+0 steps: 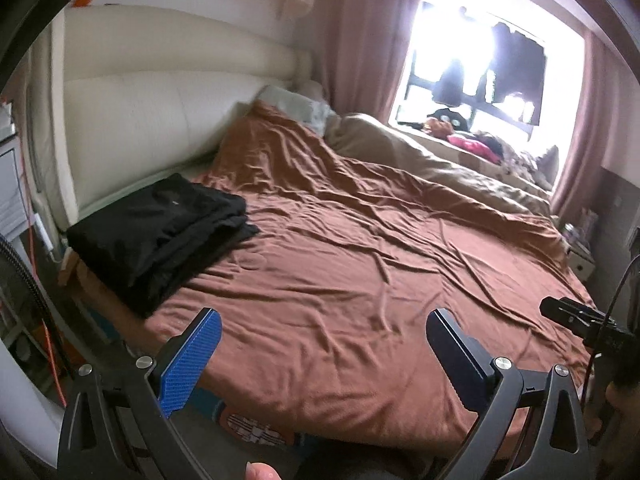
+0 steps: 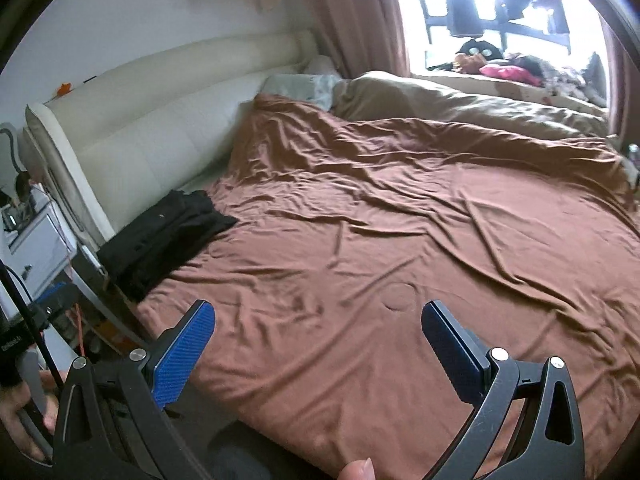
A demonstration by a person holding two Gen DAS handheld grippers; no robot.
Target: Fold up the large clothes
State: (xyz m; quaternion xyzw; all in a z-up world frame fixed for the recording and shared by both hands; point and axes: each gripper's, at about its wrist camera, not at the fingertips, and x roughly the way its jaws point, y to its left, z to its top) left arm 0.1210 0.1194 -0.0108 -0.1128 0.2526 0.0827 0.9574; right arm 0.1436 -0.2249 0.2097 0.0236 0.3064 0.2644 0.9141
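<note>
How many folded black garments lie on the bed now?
1 stack visible: the black folded clothes at the bed's left edge, near the headboard. How many pieces the stack holds is unclear.

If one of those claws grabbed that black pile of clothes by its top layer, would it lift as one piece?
Probably not. The black clothes lie in loose soft layers, so likely only the top would rise and unfold. It looks floppy, and should drag across the brown sheet rather than roll.

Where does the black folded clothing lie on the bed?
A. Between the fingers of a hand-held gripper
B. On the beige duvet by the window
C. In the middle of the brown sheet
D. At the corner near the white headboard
D: the black folded clothing lies at the bed's corner beside the white headboard, far from the beige duvet; both hand-held grippers are open and empty.
</note>
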